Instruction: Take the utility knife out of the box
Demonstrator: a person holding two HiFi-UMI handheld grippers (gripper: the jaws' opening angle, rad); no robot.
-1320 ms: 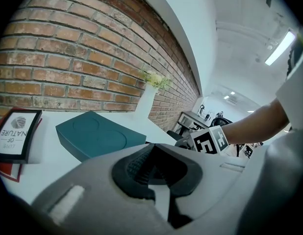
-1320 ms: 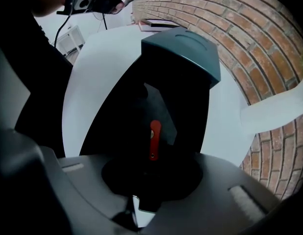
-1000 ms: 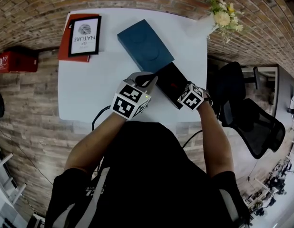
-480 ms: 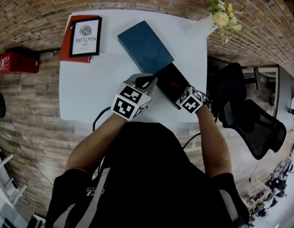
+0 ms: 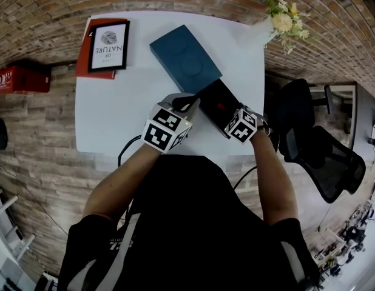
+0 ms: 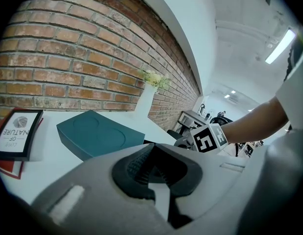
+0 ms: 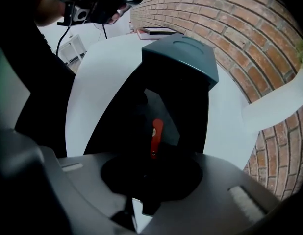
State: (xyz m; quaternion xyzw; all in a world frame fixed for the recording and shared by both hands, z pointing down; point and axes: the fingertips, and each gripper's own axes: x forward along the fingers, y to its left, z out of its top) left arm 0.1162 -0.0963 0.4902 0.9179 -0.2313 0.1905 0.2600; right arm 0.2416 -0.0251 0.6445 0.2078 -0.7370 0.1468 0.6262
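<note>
The black box (image 5: 216,103) lies open on the white table (image 5: 114,108), with its teal lid (image 5: 186,58) touching its far end. The red utility knife (image 7: 155,137) lies inside it and also shows as a red speck, the knife (image 5: 221,108). My right gripper (image 5: 239,125) points straight down over the box's near end. Its jaws are opening above the knife's near end, and the dark fingers hardly show against the black lining. My left gripper (image 5: 187,105) is shut and empty and rests at the box's left edge. The left gripper (image 6: 152,153) looks over the lid (image 6: 95,136).
A framed print (image 5: 107,46) lies on a red book at the table's far left. A white vase of flowers (image 5: 278,23) stands at the far right corner. An office chair (image 5: 321,156) is right of the table. A cable (image 5: 124,150) hangs over the near edge.
Almost nothing: the right gripper's marker cube shifts slightly over the box's near end. The left gripper stays in place.
</note>
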